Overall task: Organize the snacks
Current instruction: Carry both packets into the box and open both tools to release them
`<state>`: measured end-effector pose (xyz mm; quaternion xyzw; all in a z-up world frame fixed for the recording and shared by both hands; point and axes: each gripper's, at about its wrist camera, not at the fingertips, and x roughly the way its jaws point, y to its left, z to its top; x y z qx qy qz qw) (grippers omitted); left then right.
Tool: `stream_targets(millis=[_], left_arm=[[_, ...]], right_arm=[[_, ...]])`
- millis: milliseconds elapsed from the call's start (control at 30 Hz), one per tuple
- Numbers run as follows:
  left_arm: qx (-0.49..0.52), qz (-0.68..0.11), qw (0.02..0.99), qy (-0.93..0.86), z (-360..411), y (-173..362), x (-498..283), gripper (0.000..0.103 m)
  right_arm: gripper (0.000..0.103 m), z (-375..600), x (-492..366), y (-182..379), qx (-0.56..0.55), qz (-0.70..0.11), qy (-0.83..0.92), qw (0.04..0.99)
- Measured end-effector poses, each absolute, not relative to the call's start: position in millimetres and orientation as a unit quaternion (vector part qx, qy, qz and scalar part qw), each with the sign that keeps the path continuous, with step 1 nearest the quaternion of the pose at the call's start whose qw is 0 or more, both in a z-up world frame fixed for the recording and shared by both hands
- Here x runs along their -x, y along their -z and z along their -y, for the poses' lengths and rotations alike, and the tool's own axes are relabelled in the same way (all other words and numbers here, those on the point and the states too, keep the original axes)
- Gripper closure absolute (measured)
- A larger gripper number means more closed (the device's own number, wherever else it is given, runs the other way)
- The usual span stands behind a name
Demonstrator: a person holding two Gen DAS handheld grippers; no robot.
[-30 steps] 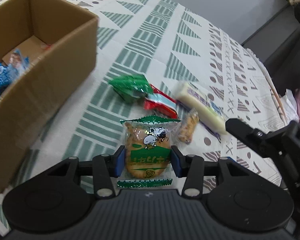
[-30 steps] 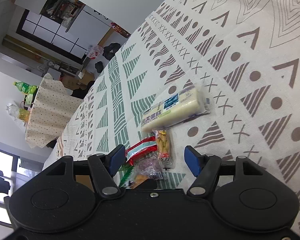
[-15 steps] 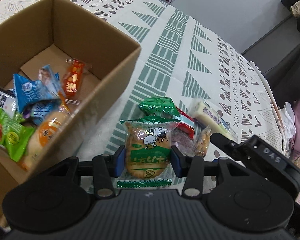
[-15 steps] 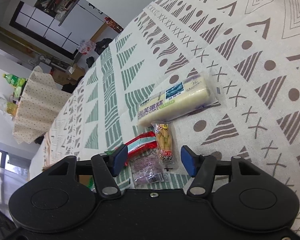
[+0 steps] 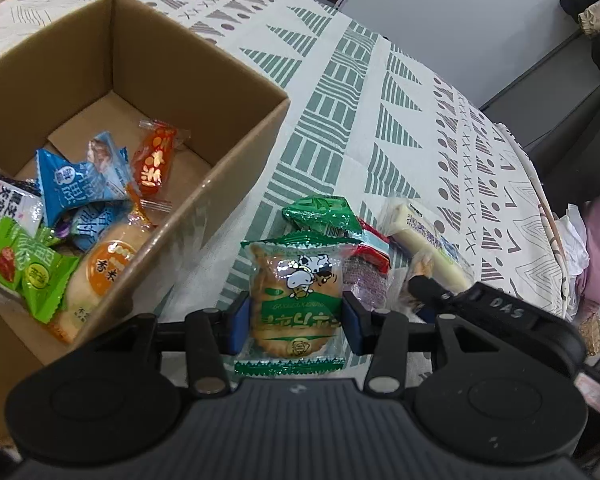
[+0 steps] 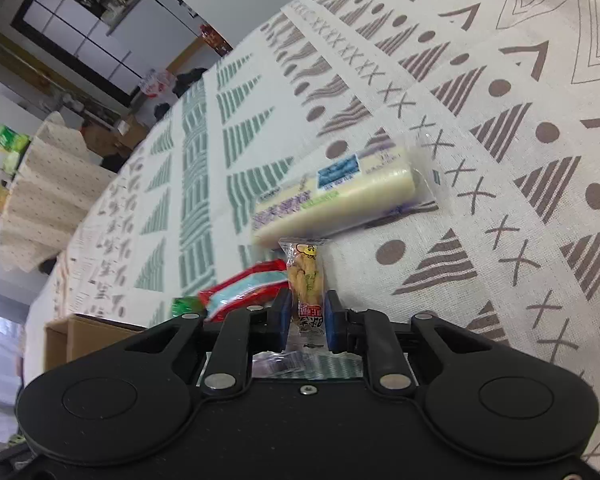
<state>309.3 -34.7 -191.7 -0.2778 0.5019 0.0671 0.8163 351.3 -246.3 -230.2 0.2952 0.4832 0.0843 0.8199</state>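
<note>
Both grippers are closed on snacks. Left gripper (image 5: 296,318) has its blue pads pressed against the sides of a clear, green-trimmed cracker packet with a cartoon cow (image 5: 296,300), held above the patterned cloth surface (image 5: 380,120) just beside the open brown cardboard box (image 5: 204,80). Inside that box lie a blue crinkled pouch (image 5: 80,184), an orange-red wrapped candy-like packet (image 5: 156,160), bright green sachets (image 5: 24,268) and a round pale bun-like snack with an orange label (image 5: 104,276), piled toward its near end.

Right gripper (image 6: 308,318) is pinched nearly shut on a narrow clear packet of yellow twisted sticks (image 6: 306,276), which stands upright between the pads. Just beyond it rests a long white cake bar in clear wrap with a blue label (image 6: 336,196), and to its left a red and pale-blue wrapper (image 6: 248,284) lies on the cloth. In the left wrist view a crumpled shiny green foil packet (image 5: 320,216) sits behind the held crackers, touching the red wrapper, with the right gripper's black body reaching in from the right.
</note>
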Motion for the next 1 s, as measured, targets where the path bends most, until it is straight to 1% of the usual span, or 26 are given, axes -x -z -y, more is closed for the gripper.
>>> stream_targets(millis=[167,567,1000], left_arm=[[0.269,-0.493,0.824,-0.07,37,180,-303,0.057],[0.247,-0.464,0.847,-0.076,48,145,-288,0.057],[0.235,-0.436,0.862,-0.105,36,112,-270,0.057]], right_arm=[[0.086,246,-344,209,-0.304,-0.462,-0.111,0.826],[0.086,244,-333,180,-0.328,-0.433,-0.164,0.824],[0.086,236,-320,157,-0.332,-0.403,-0.21,0.826]])
